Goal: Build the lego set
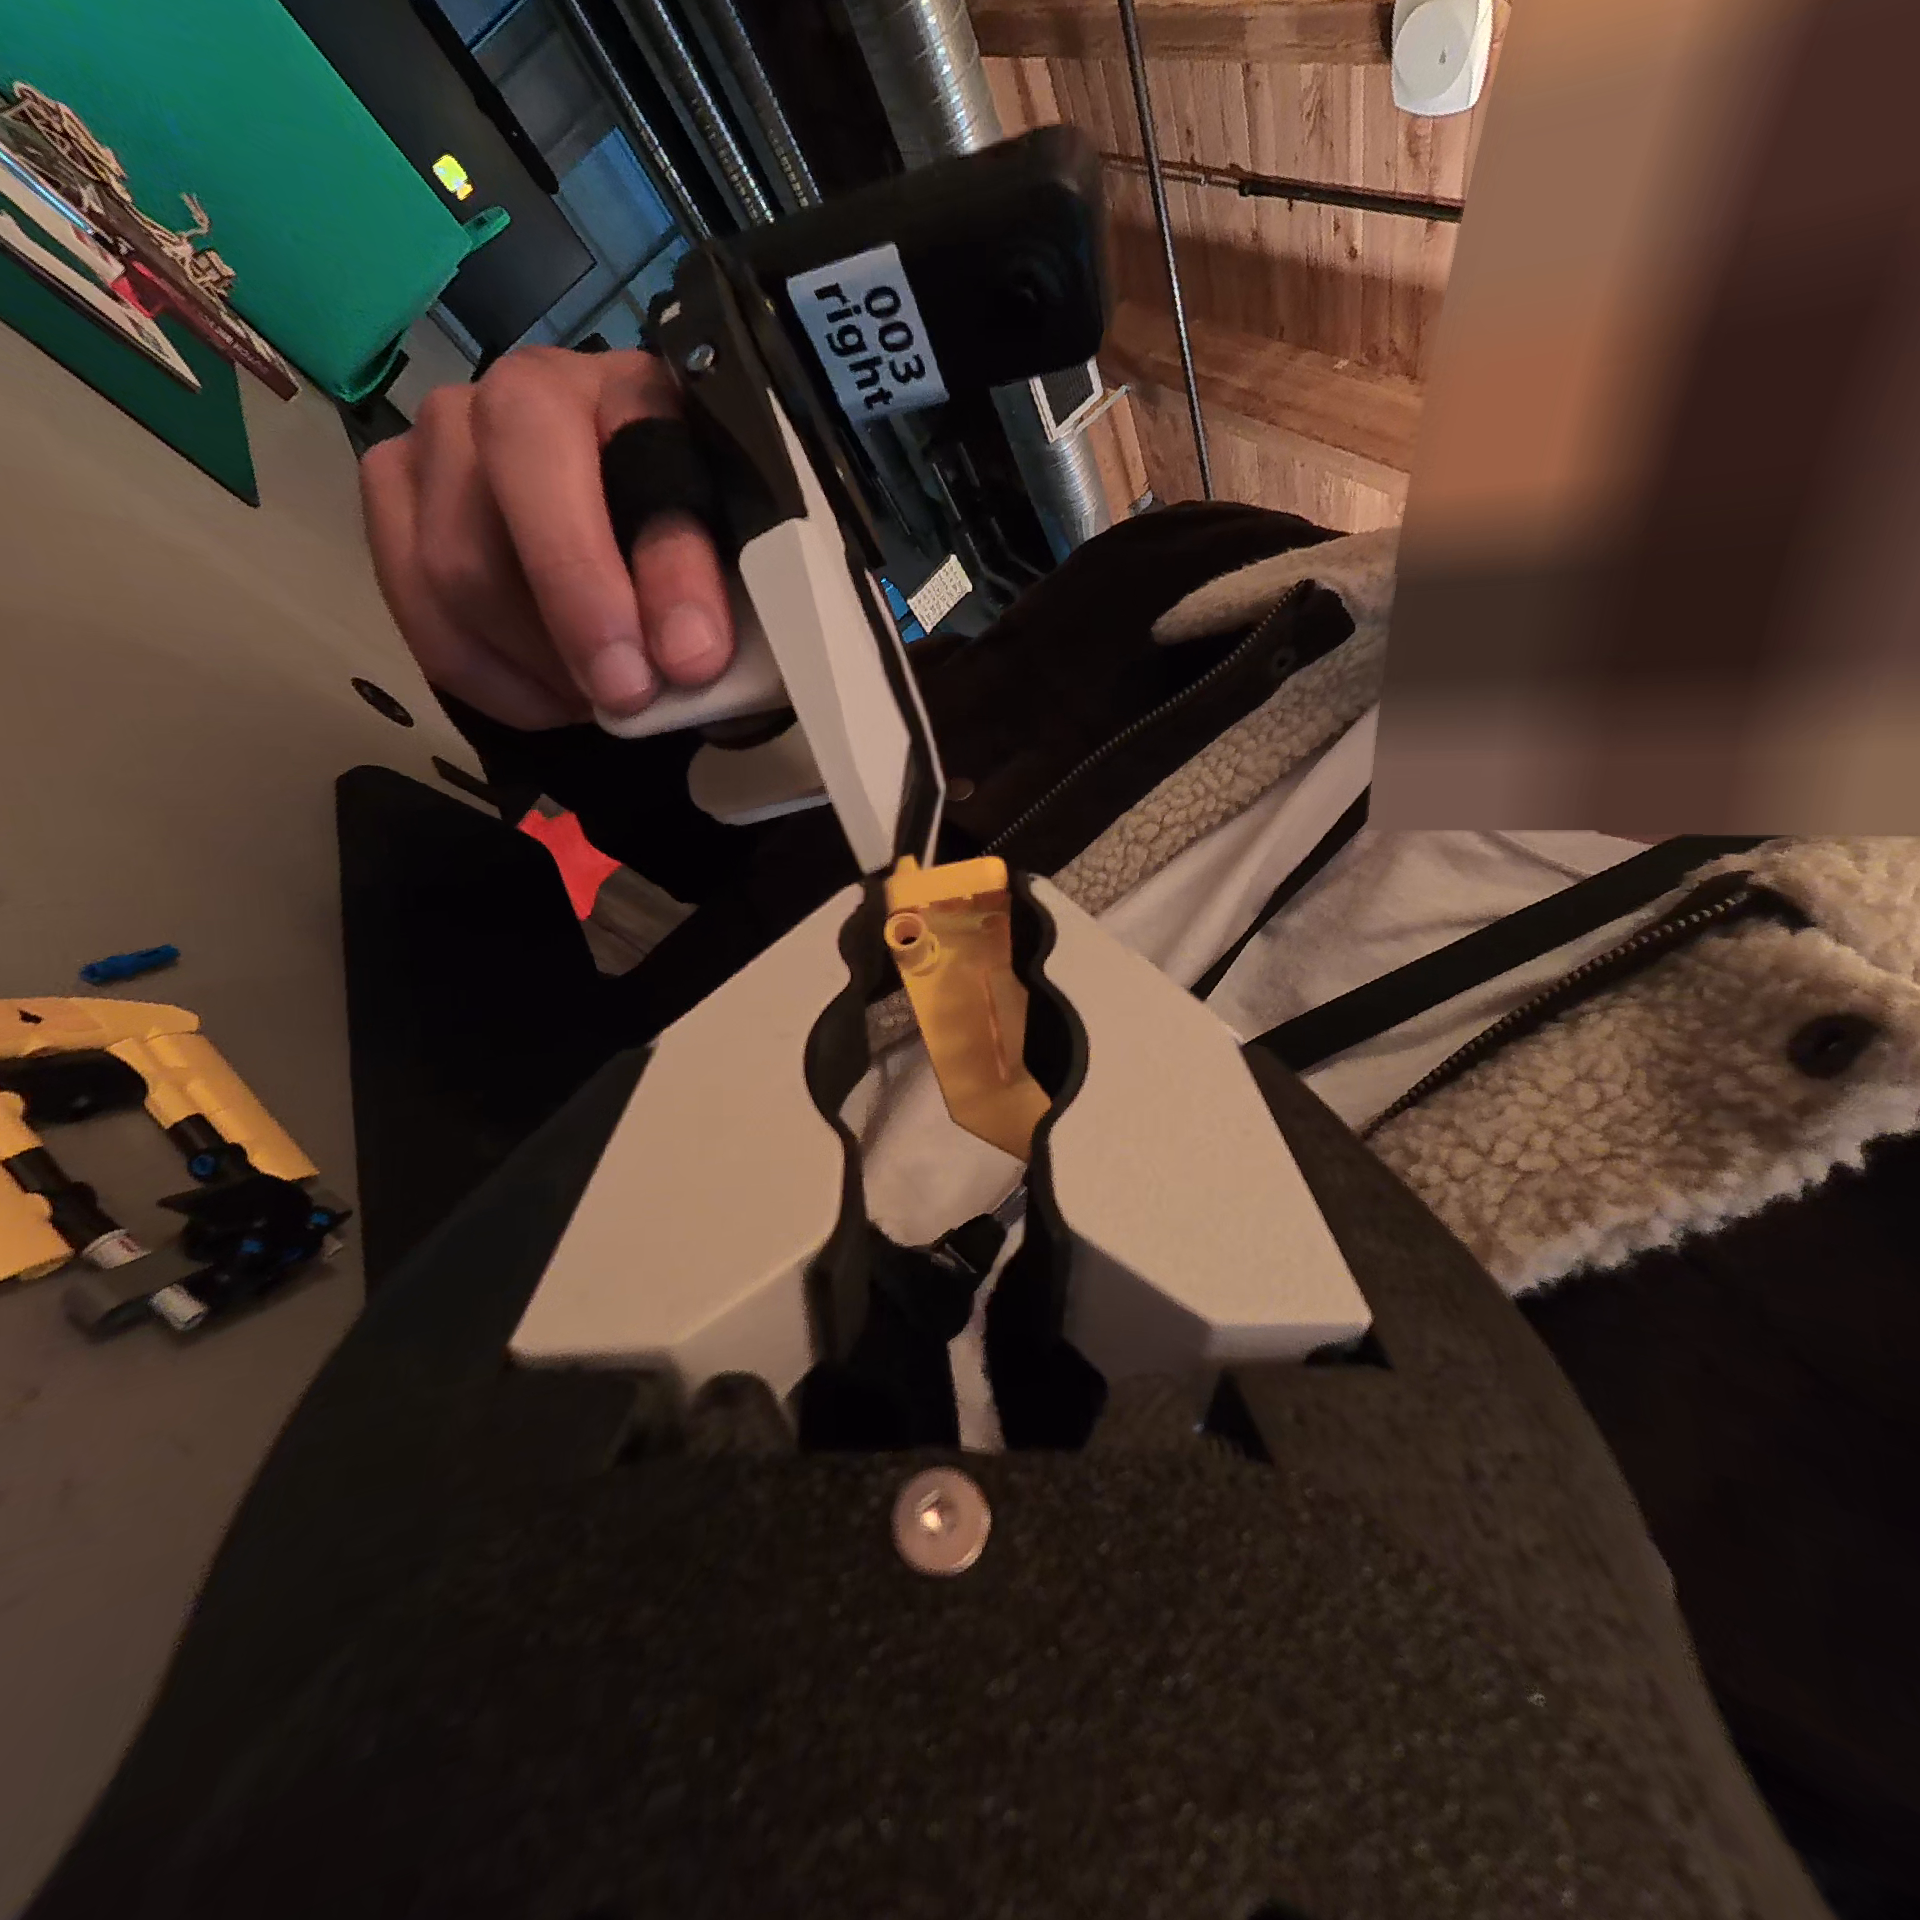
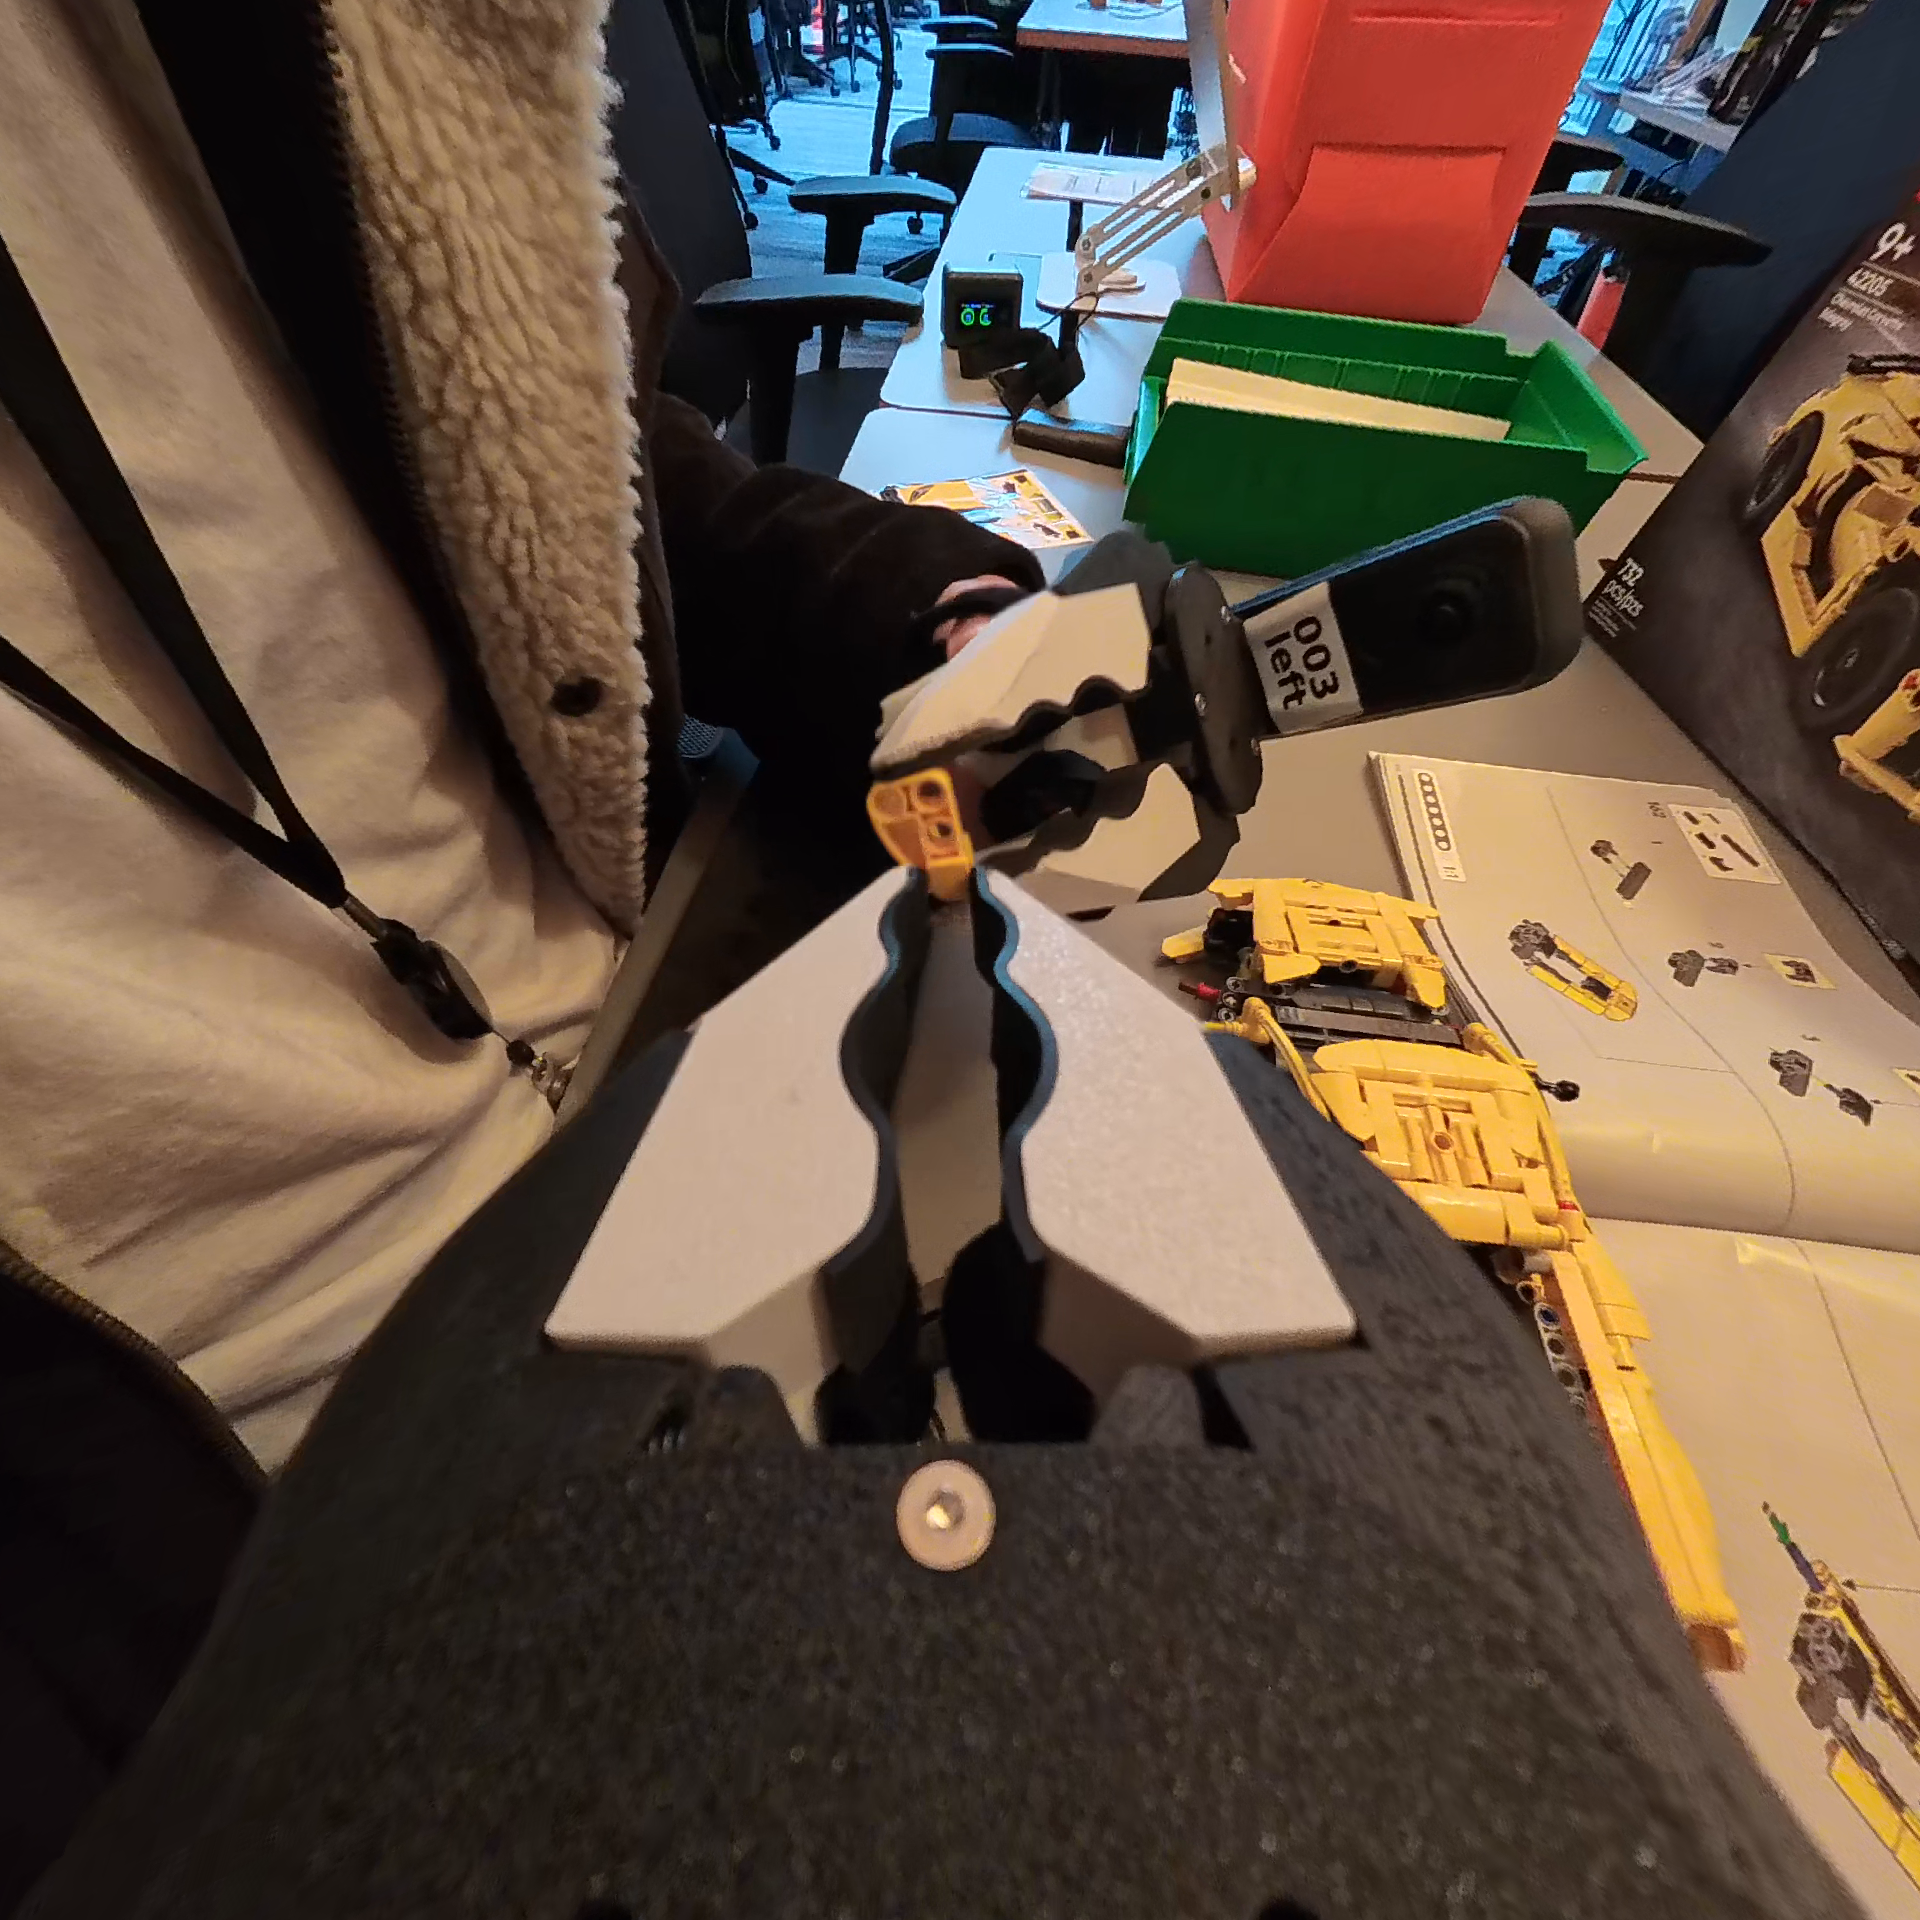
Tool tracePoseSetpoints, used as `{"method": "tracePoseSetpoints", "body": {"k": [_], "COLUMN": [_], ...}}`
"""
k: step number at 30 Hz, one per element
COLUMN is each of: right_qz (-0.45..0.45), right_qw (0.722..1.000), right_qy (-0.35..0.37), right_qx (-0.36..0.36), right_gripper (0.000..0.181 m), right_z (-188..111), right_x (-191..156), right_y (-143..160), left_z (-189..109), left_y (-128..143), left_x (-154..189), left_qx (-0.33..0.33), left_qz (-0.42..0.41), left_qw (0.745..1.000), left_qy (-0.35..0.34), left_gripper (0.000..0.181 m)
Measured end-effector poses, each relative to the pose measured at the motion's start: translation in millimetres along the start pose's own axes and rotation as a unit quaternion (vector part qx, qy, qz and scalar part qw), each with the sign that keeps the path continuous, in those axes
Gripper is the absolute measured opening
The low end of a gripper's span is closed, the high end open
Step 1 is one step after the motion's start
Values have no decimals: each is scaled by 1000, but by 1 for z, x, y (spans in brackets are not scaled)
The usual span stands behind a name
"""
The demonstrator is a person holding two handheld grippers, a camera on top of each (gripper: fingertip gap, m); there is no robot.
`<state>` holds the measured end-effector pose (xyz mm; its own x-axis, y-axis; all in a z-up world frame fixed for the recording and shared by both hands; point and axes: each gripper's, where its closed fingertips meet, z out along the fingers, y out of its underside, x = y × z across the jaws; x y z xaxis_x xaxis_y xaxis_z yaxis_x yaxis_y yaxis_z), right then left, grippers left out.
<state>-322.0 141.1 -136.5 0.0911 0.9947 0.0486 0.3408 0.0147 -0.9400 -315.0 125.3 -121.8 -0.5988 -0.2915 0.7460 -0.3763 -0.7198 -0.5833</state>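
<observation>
A small yellow lego panel piece [image 1: 971, 1003] is held in the air between both grippers, close to the person's chest. My left gripper [image 1: 945, 894] is shut on it, with the piece running down between its white fingers. My right gripper [image 1: 906, 854] comes down from above and pinches the piece's top end. In the right wrist view my right gripper [image 2: 945, 883] is shut on the lower end of the yellow piece [image 2: 920, 821], and the left gripper [image 2: 935, 800] clamps it from the right. The partly built yellow car model [image 2: 1434, 1132] lies on the table.
An open instruction booklet [image 2: 1662, 935] lies beside the model, with the set's box [image 2: 1818, 540], a green bin [image 2: 1351, 468] and an orange bag [image 2: 1382, 156] behind. A blue pin [image 1: 130, 964] and part of the model [image 1: 114, 1122] lie on the table. The person's fleece jacket [image 2: 488, 416] is close. Left and right tips are no more than a few centimetres apart.
</observation>
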Motion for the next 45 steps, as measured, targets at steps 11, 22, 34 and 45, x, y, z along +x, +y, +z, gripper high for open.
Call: {"method": "tracePoseSetpoints", "body": {"k": [11,22,34,45], "right_qz": [-75,-186,49,383], "right_qw": [996,977,994,890], "right_qy": [8,30,74,66], "right_qx": [-40,-102,59,239], "right_gripper": [7,6,13,27], "right_z": [-1,-3,-32,-45], "right_x": [-6,-8,48,131], "right_y": [4,7,-1,47], "left_z": [3,5,-12,-56], "left_y": [3,5,-45,-114], "left_x": [0,-1,-24,-87], "left_qx": [-4,1,35,49], "left_qz": [-52,-116,72,453], "left_qw": [999,992,990,763], "left_qy": [12,41,-117,-459], "left_gripper": [23,23,24,24]}}
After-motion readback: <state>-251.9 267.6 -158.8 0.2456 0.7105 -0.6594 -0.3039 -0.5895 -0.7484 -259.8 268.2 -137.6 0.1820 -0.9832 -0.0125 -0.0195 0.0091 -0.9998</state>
